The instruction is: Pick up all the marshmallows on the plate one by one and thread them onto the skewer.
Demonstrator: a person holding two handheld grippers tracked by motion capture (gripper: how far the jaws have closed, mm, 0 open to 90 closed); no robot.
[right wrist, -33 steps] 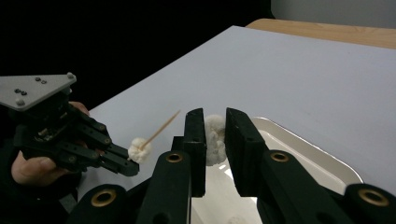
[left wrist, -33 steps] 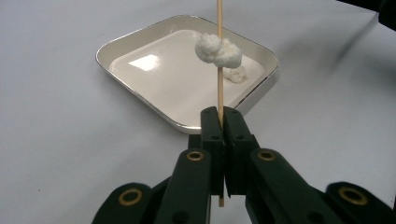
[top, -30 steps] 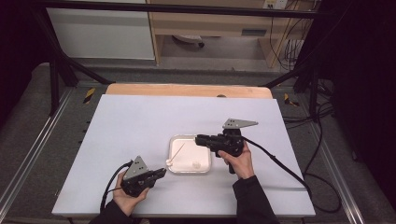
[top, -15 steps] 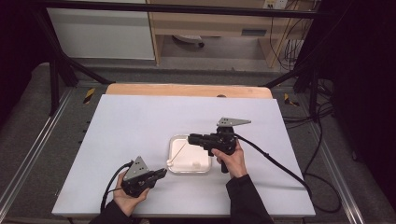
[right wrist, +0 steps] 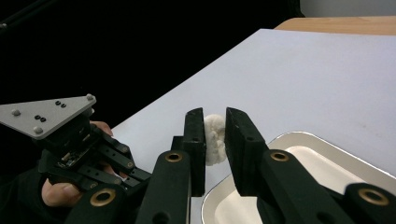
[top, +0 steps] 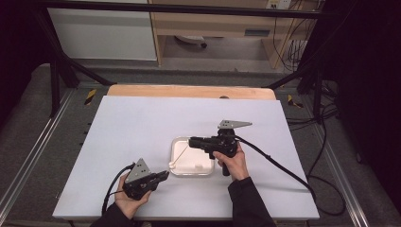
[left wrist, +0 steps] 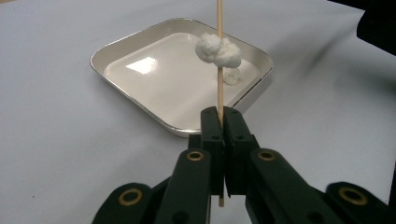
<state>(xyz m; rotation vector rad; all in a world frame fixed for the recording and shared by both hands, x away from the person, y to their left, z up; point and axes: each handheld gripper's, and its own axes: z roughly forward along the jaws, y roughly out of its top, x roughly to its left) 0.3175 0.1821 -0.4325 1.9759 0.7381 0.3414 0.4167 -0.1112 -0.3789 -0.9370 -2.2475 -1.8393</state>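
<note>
Near edge of table [top: 132, 123]: left gripper [top: 163, 176] in person's left hand, jaws clamped tight on a thin wooden skewer [left wrist: 219, 88]; left gripper view shows the grip up close, stick running between the pads w/ a short end poking out behind, 2 white fluffy lumps [left wrist: 218, 49] threaded on it above the tray [left wrist: 121, 46], and 1 more white lump [left wrist: 232, 76] lying in the tray's far corner. High view gives none of that detail, just a pale stick slanting from left gripper over the tray's near-left corner. Farther in, mid-table: right gripper [top: 193, 141] over the tray's far edge, jaws narrow, pads pressed on 1 white lump [right wrist: 214, 138]; right gripper view shows this plainly, plus left gripper and hand beyond at the table's edge; high view hides the lump behind the jaws. Count: 2 grippers, 1 skewer, 1 tray; lumps seen 2 on stick, 1 in tray, 1 in right jaws; can't tell if the last is one of the stick pair.
</note>
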